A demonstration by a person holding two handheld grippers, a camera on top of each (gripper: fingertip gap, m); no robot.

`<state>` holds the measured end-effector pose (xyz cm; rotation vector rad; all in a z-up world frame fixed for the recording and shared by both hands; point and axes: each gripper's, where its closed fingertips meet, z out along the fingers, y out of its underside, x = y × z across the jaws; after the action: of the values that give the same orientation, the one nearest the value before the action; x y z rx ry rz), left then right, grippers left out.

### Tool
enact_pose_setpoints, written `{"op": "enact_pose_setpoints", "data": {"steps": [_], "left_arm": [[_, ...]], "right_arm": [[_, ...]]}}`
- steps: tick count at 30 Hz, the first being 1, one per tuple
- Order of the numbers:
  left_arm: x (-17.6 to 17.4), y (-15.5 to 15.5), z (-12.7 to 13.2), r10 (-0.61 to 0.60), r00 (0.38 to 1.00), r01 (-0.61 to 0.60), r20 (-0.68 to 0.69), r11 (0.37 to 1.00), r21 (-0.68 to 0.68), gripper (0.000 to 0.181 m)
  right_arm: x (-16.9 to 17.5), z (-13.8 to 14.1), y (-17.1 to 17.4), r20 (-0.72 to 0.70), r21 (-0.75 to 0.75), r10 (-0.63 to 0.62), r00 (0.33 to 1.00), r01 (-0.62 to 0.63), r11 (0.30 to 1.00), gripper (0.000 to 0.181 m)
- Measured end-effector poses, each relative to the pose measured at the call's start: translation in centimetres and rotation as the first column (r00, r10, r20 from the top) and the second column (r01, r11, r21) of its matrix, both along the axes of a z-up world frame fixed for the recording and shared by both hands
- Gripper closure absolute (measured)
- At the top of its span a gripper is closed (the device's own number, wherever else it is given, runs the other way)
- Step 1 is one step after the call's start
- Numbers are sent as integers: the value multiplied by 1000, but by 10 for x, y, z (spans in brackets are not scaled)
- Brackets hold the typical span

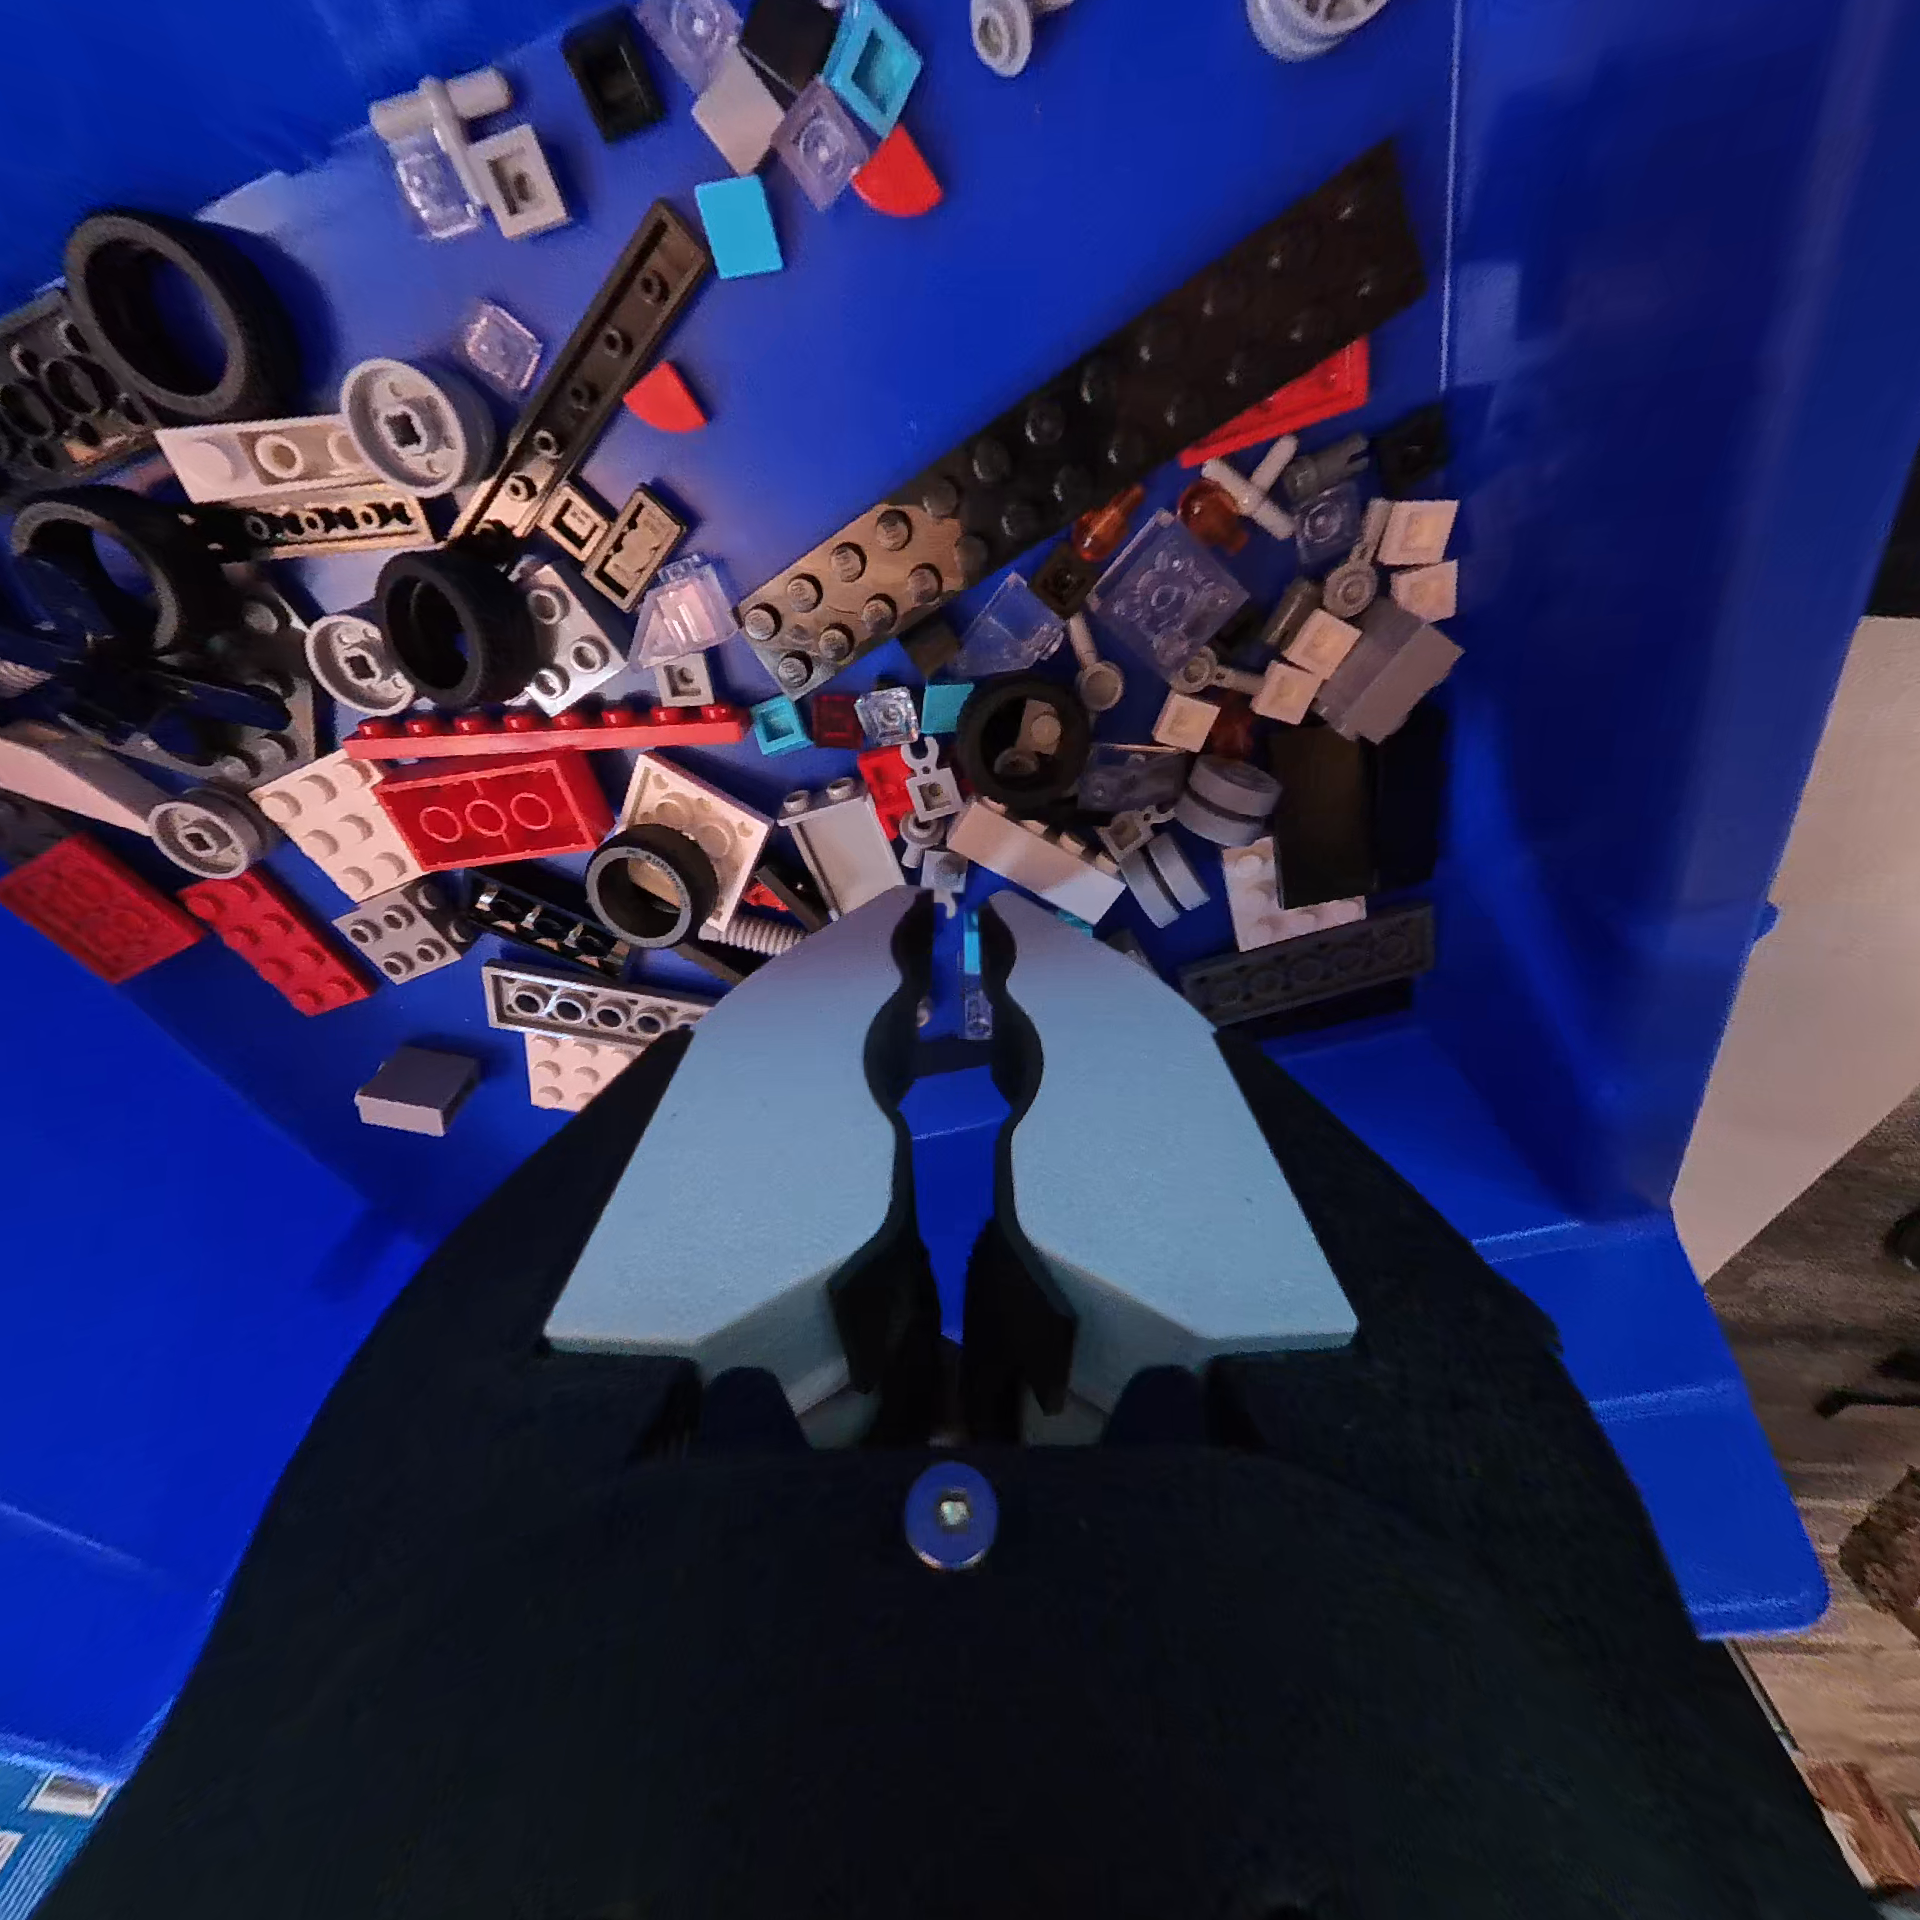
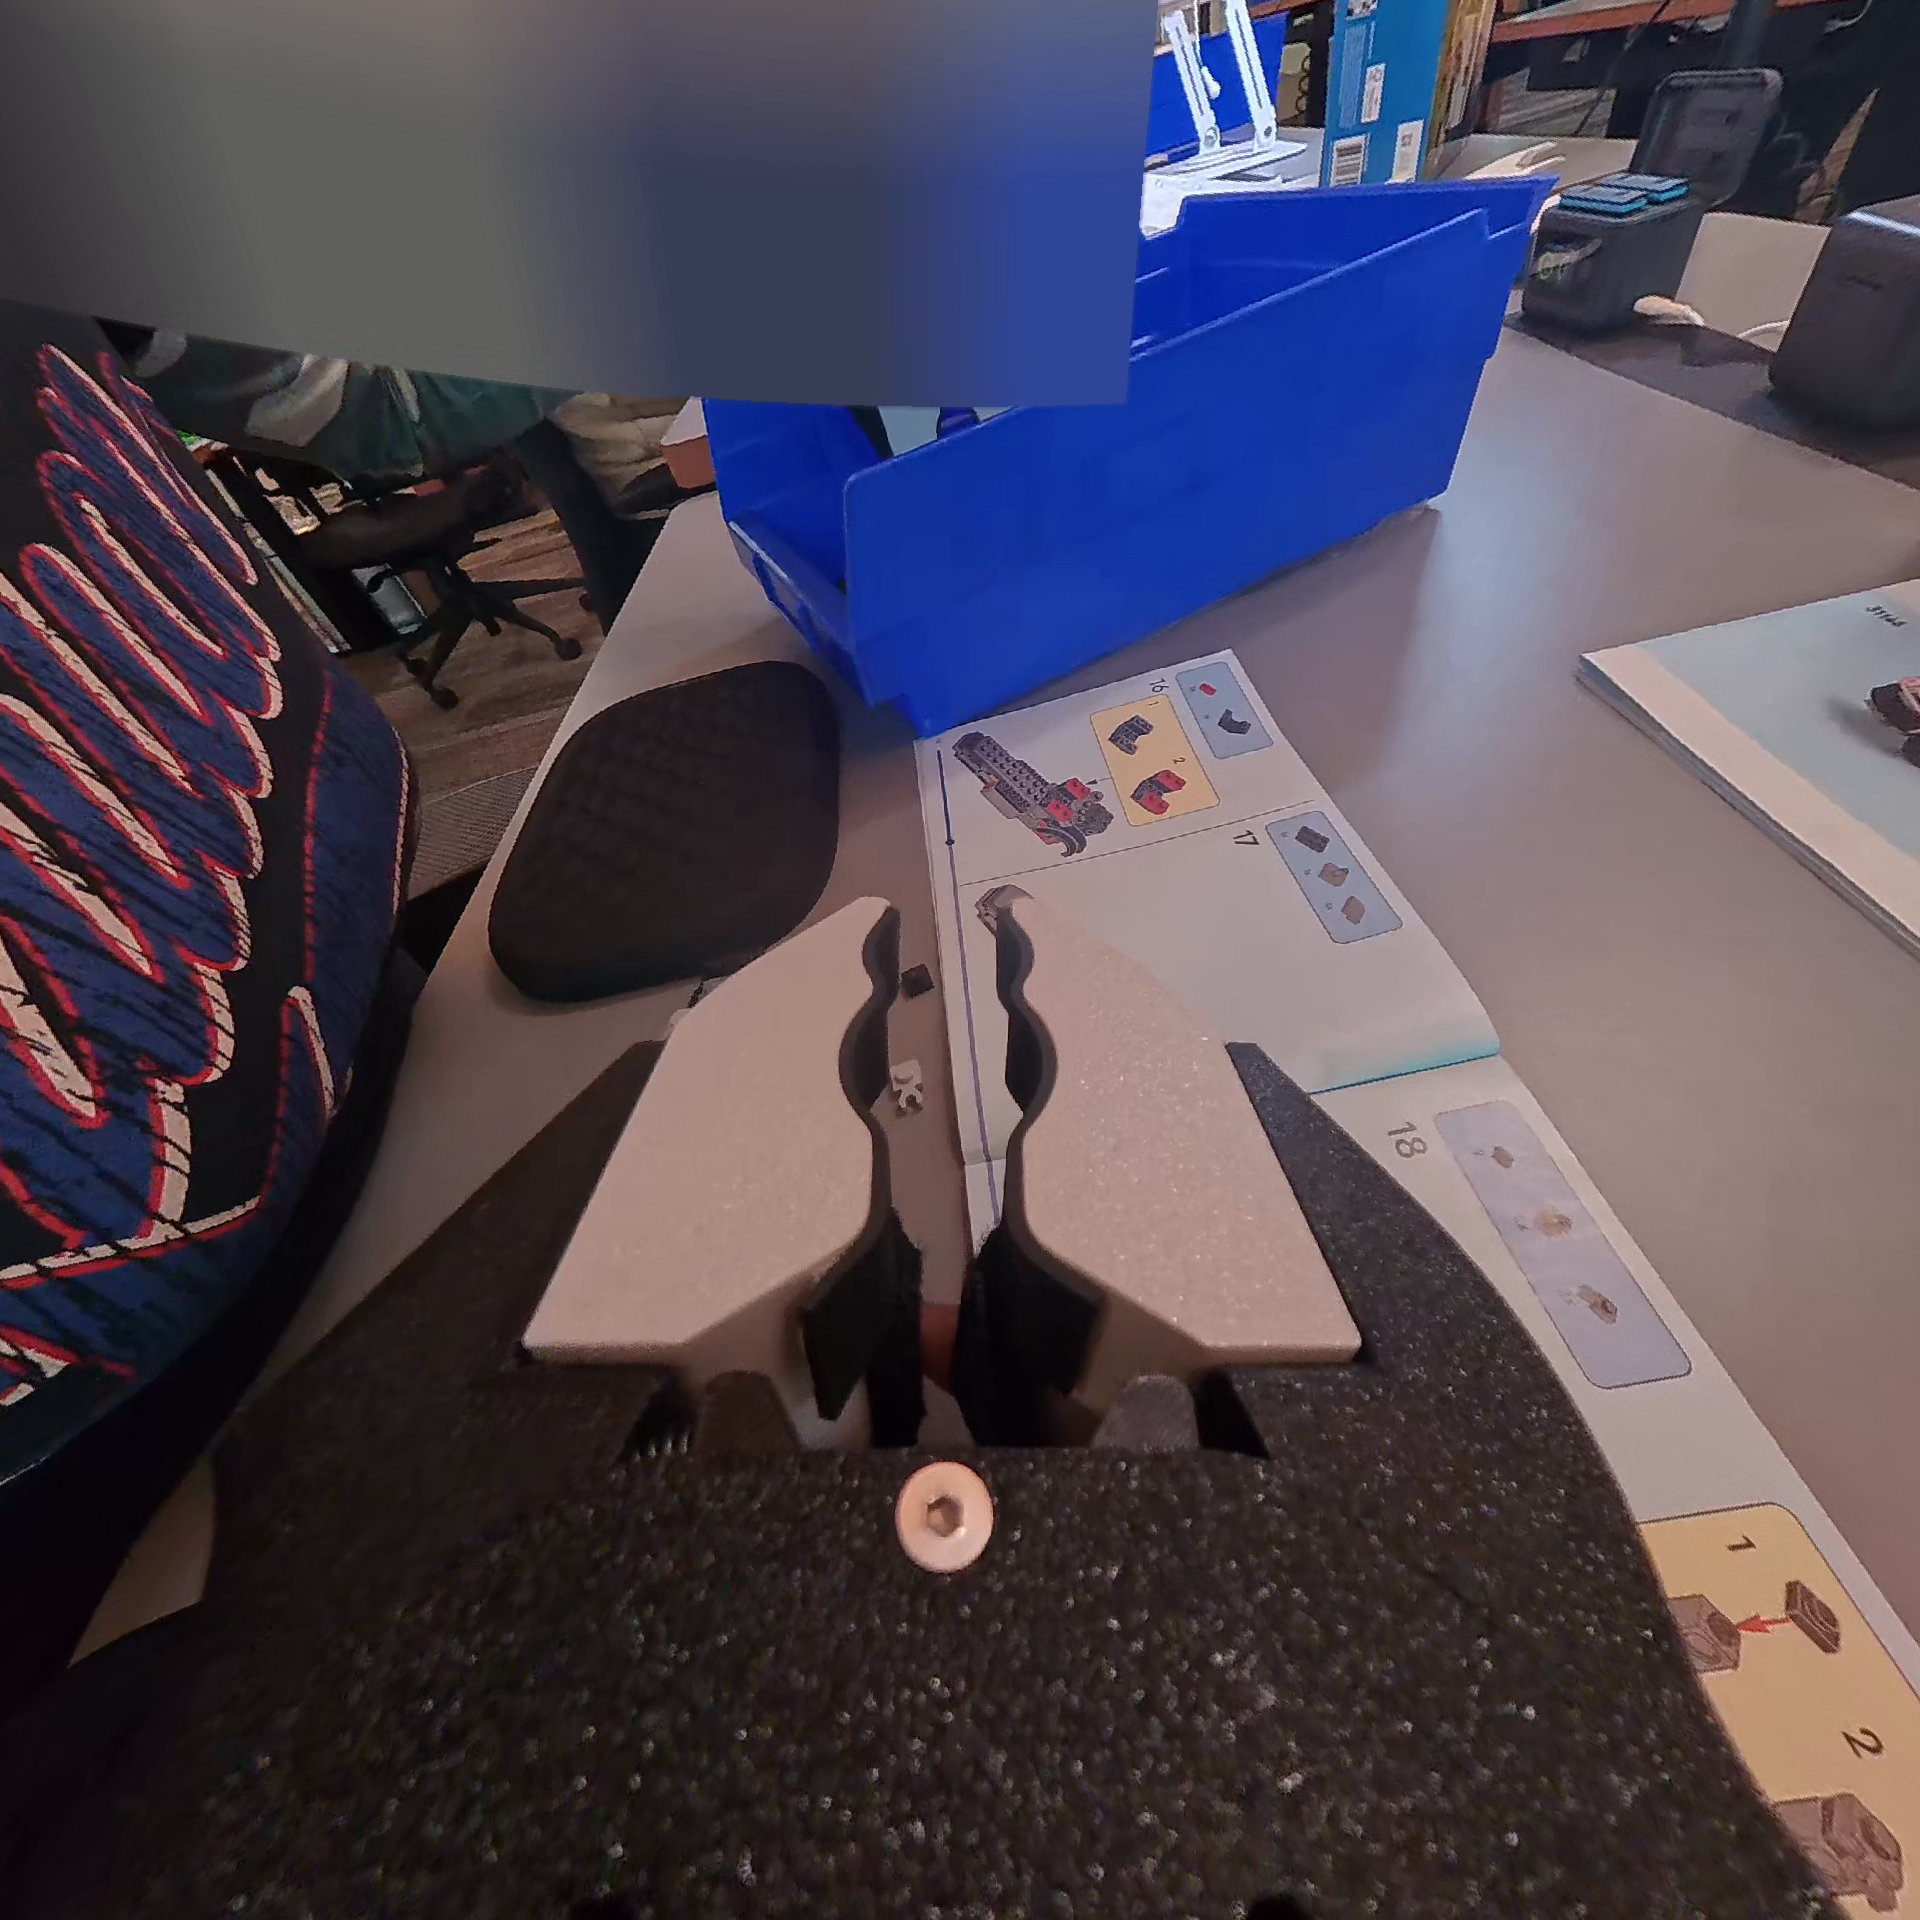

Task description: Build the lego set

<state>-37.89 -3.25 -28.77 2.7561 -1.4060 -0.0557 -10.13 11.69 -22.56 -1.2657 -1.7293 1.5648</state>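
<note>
Left gripper [image 1: 954,920]: it hangs inside the blue bin [image 1: 1621,727], pointing down at the loose pieces; the fingers stand a narrow gap apart with nothing clamped between them. A small pale blue and clear piece [image 1: 974,971] shows through the gap, lying on the bin floor.

Lego pieces: they lie scattered across the floor of the bin, thickest toward its right wall.

Long black plate [image 1: 1091,436]: it lies slantwise across the middle of the bin, studs up.

Red parts: a long thin red strip [image 1: 545,730] lies just above a red brick [image 1: 488,816], both to the left of the gripper tips.

Tyres: a large black tyre [image 1: 177,317] sits at the far left; a smaller one [image 1: 457,623] lies near the middle, and another [image 1: 655,883] rests just left of the fingers.

Right gripper [image 2: 948,914]: it hovers low over the grey surface [image 2: 1558,831], fingers slightly parted, gripping nothing.

Small bits: a tiny black piece [image 2: 915,980] and a tiny white piece [image 2: 907,1086] lie on the surface, seen through the gap between the fingers.

Instruction booklet [image 2: 1226,894]: it lies open on the surface, just right of the gripper and in front of the bin.

Black pad [image 2: 665,831]: it sits at the surface edge, left of the booklet.

Second booklet [image 2: 1766,748]: it lies at the far right, well apart.
</note>
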Motion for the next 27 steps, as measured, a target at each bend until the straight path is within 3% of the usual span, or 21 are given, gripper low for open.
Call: {"op": "enact_pose_setpoints", "data": {"steps": [27], "left_arm": [[-5, 3, -9, 13, 999, -13, -41, 1000, -12, 169]], "right_arm": [[2, -1, 1, 6, 23, -4, 1000, 4, 1000, 163]]}}
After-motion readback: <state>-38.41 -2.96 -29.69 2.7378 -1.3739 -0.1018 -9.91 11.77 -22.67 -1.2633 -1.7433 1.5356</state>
